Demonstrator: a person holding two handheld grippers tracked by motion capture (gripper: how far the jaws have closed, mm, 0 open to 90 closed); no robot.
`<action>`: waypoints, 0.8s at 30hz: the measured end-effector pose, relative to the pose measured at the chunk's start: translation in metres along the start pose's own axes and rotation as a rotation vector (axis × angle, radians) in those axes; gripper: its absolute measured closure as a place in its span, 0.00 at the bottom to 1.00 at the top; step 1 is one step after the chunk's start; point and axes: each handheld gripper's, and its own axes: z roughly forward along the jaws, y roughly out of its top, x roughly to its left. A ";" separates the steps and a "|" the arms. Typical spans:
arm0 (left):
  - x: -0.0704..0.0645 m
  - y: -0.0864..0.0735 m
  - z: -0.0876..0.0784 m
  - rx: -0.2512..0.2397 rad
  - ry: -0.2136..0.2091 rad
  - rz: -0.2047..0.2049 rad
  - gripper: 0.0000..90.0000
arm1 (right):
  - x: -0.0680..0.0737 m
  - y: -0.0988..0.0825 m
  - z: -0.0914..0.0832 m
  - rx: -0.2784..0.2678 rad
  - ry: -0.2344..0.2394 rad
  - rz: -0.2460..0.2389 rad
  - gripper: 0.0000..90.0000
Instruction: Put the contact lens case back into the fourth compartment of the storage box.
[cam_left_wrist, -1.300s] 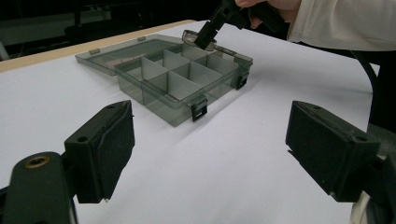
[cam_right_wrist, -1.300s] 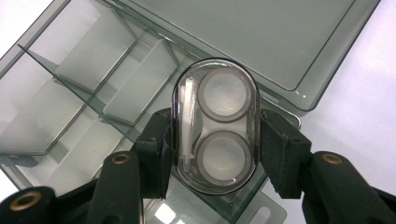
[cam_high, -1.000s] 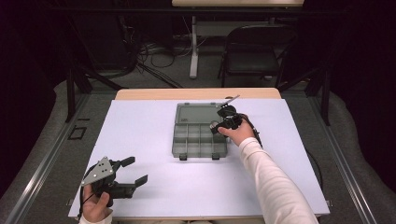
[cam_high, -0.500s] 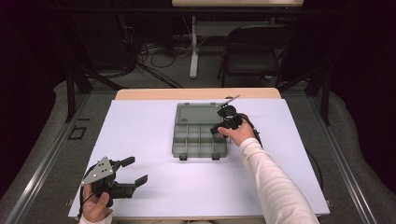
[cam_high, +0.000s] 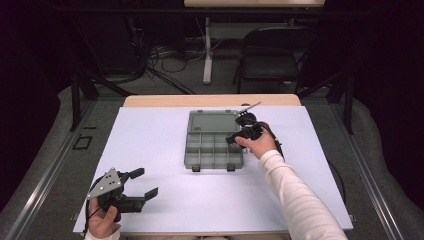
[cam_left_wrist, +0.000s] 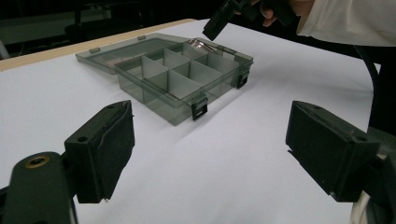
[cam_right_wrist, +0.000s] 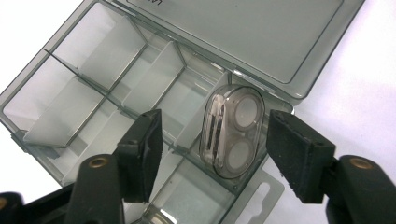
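Smoky plastic organizer box (cam_right_wrist: 261, 37), rectangular compartments

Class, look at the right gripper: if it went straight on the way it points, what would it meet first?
Probably the small clear case lying in the organizer box, between the open right gripper's fingers.

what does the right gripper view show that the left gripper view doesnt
Right gripper view alone: a small clear oval case with two round white discs, standing in a compartment between the right gripper's open jaws, and a second clear item at the bottom edge. Left gripper view alone: the left gripper's open jaws over bare white table, with two front latches. Both: the open grey divided box.
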 end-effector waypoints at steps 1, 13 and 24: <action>0.000 0.000 0.000 0.000 0.000 0.000 0.18 | 0.001 -0.001 -0.001 -0.003 -0.001 0.005 0.34; 0.000 0.000 0.000 0.000 0.000 0.000 0.18 | 0.012 -0.007 -0.018 -0.058 0.007 0.004 0.20; 0.000 0.000 0.000 0.000 -0.001 0.000 0.18 | 0.027 -0.015 -0.039 -0.093 0.034 -0.008 0.16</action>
